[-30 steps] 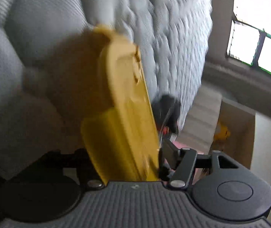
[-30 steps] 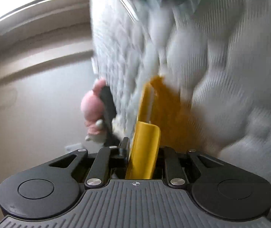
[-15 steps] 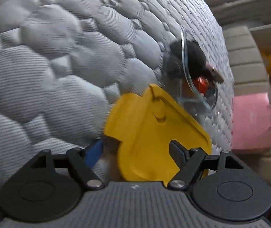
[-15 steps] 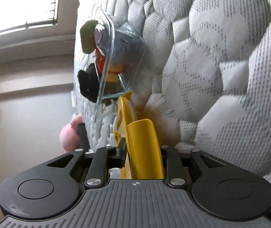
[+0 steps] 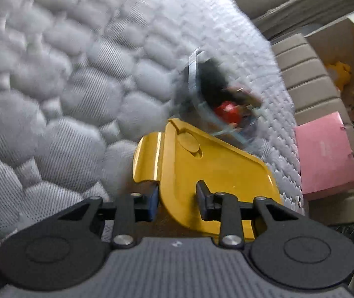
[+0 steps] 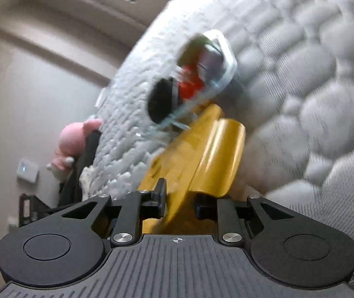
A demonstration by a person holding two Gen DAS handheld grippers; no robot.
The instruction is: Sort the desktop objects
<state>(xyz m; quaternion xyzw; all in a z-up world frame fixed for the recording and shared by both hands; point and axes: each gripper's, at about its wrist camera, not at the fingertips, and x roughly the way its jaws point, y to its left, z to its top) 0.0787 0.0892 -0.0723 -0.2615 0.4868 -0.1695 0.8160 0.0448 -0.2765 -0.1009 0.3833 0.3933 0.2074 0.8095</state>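
A yellow lid (image 5: 216, 168) with a hinged clip flap hangs over the grey quilted mattress (image 5: 65, 87), held from two sides. My left gripper (image 5: 178, 198) has the lid's near rim between its fingers, and its jaws are closing with the pads against the plastic. In the right wrist view the same lid (image 6: 201, 154) runs edge-on between the fingers of my right gripper (image 6: 180, 198), whose jaws are also closing on it. Just beyond the lid a clear plastic container (image 5: 216, 104) lies on the mattress, holding black, red and green items (image 6: 189, 84), all blurred.
A pink box (image 5: 326, 154) rests on a beige padded bench (image 5: 306, 69) past the mattress edge. Behind it stands a cardboard box with a yellow toy (image 5: 338, 72). A pink plush toy (image 6: 75, 141) and a dark object sit at the mattress's other end, near a wall device (image 6: 26, 171).
The left jaws, wide apart half a second ago, have closed onto the lid's rim. Both views have rolled, and the lid now lies flatter in front of the container.
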